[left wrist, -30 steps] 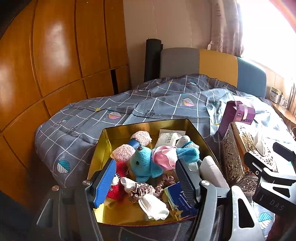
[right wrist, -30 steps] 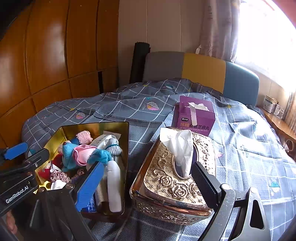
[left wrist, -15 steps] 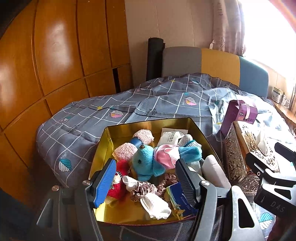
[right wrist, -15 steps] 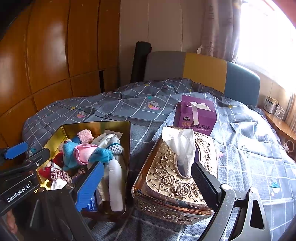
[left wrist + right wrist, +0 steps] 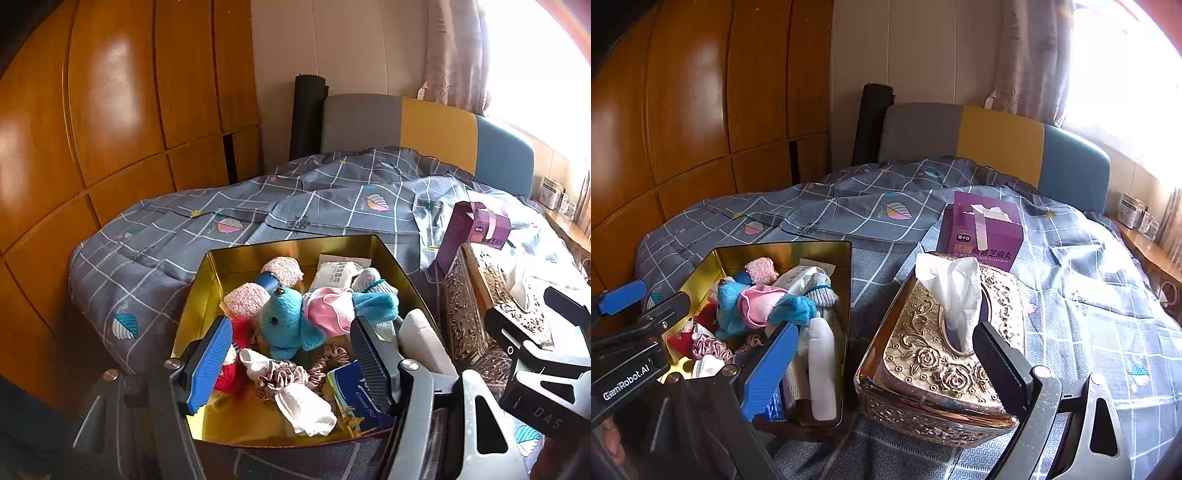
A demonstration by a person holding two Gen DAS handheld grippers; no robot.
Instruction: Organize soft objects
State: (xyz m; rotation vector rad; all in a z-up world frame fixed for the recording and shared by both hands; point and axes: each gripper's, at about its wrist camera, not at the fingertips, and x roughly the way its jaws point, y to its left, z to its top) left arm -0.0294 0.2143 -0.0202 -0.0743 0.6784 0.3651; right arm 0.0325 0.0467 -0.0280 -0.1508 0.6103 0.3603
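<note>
A gold tin [image 5: 291, 242] on the bed holds a heap of soft things: a blue plush elephant [image 5: 286, 325], pink fuzzy socks [image 5: 245, 299], a pink cloth piece [image 5: 328, 310], a red plush [image 5: 236, 354], scrunchies [image 5: 284, 376] and a white cloth [image 5: 306, 406]. My left gripper [image 5: 291, 363] hovers open over the tin's near end, holding nothing. My right gripper [image 5: 884, 369] is open and empty above the gap between the tin [image 5: 783, 249] and an ornate gold tissue box [image 5: 945, 354].
A white bottle [image 5: 424, 343], a blue packet [image 5: 354, 395] and a wipes pack [image 5: 336, 273] also lie in the tin. A purple carton [image 5: 982, 232] stands behind the tissue box. The grey checked quilt [image 5: 849, 206] stretches to the headboard; wooden wardrobe doors [image 5: 110, 110] stand at the left.
</note>
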